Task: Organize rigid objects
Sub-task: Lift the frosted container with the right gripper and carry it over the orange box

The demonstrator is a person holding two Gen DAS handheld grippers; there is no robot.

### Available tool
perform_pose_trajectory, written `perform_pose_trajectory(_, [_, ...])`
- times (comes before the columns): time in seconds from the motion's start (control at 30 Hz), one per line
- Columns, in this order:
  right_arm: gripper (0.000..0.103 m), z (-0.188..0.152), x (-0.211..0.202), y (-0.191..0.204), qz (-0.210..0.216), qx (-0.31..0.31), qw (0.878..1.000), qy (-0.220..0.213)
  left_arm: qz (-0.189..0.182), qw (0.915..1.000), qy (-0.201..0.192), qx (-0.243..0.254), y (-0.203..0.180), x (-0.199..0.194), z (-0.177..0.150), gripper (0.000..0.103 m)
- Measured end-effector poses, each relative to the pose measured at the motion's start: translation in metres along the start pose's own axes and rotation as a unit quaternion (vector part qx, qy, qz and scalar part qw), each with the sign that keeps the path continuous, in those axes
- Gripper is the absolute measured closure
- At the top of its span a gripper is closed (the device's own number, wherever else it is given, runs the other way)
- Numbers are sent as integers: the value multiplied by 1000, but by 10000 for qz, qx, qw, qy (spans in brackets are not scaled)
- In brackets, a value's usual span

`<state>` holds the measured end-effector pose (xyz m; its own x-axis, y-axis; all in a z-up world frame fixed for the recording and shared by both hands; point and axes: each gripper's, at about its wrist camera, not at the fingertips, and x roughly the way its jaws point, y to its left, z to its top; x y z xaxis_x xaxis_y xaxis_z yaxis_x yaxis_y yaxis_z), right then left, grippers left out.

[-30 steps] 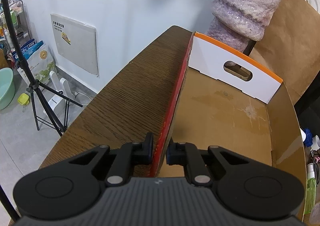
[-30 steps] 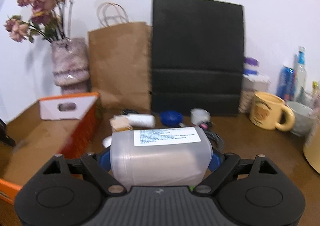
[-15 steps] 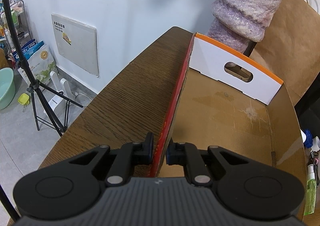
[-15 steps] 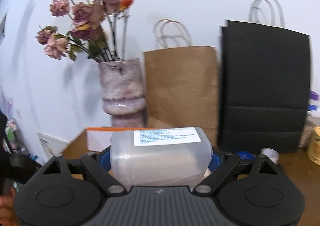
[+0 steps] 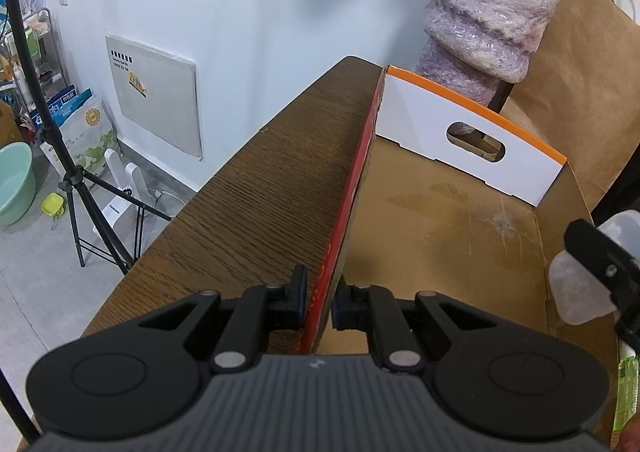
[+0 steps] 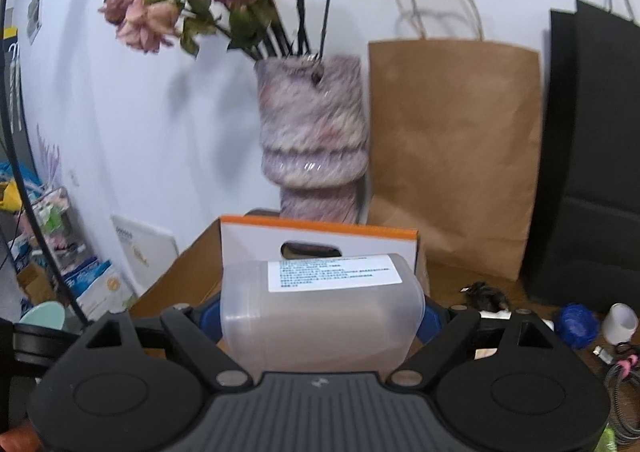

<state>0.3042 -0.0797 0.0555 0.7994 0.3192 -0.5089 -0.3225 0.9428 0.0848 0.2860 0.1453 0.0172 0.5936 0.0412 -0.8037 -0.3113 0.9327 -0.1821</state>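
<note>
An open cardboard box [image 5: 448, 219] with a red outer side and a white, orange-edged end flap lies on the wooden table [image 5: 256, 187]. My left gripper [image 5: 320, 300] is shut on the box's left wall. My right gripper [image 6: 320, 312] is shut on a translucent plastic container [image 6: 320, 316] with a white label, held above the box's near end. The container and right gripper also show at the right edge of the left wrist view [image 5: 580, 284]. The box's end flap [image 6: 320, 240] shows just beyond the container.
A purple vase [image 6: 312, 139] with dried flowers stands behind the box, a brown paper bag [image 6: 452, 147] and a black bag [image 6: 596, 155] beside it. Small items, a blue ball [image 6: 576, 324] and a white roll [image 6: 620, 322], lie at right. A tripod [image 5: 76, 179] stands on the floor.
My right gripper has swung left with the container, from facing the bags to over the box, and now enters the left wrist view. My left gripper has held still.
</note>
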Motion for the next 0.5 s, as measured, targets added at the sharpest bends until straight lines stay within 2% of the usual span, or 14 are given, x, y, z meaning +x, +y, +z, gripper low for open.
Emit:
perform_pose_trajectory(0.27, [15,-8,8,5,65,-118,9995,277,21,10000,-18,17,-1,-1,-1,91])
perform_pose_trajectory(0.5, [15,-9,6,2,109,-10,9995,307,31,10000,-40,66,-2,-1,-1,91])
